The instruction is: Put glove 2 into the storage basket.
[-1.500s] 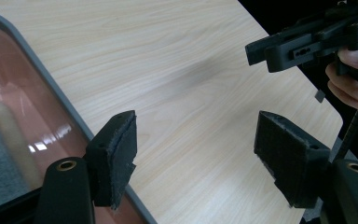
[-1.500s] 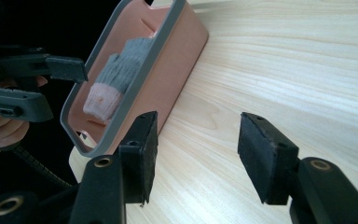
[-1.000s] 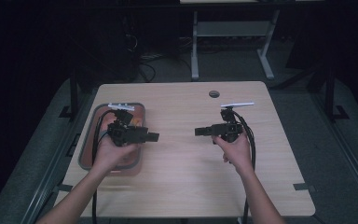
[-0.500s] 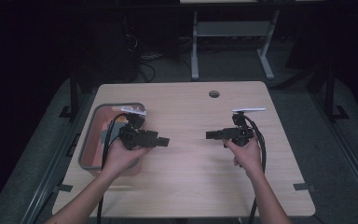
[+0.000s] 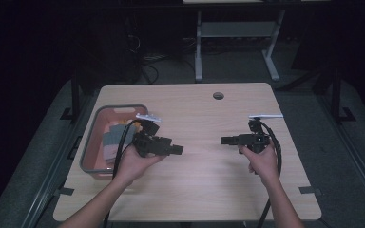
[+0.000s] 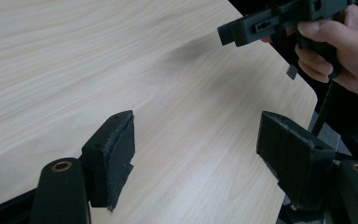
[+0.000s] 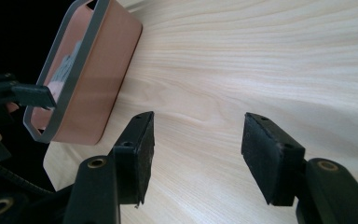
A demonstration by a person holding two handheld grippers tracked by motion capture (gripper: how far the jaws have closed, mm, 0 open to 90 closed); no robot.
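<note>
1. The folded items in the pink basket (image 5: 91, 156) are too small and dim to identify from above.
2. The left gripper (image 5: 177, 150) and its cable hide the basket's right rim.
3. The room beyond the table (image 5: 204, 190) is dark.

The bench (image 5: 204, 185) is pale wood, smooth and matt. The pink bin (image 7: 93, 88) looks like smooth plastic. The hand-held gripper pads (image 6: 116, 158) look rough.

Both grippers, left (image 5: 177, 150) and right (image 5: 225, 140), face each other, apart, above the bare surface (image 5: 204, 185); a tub (image 5: 91, 147) sits far left.
</note>
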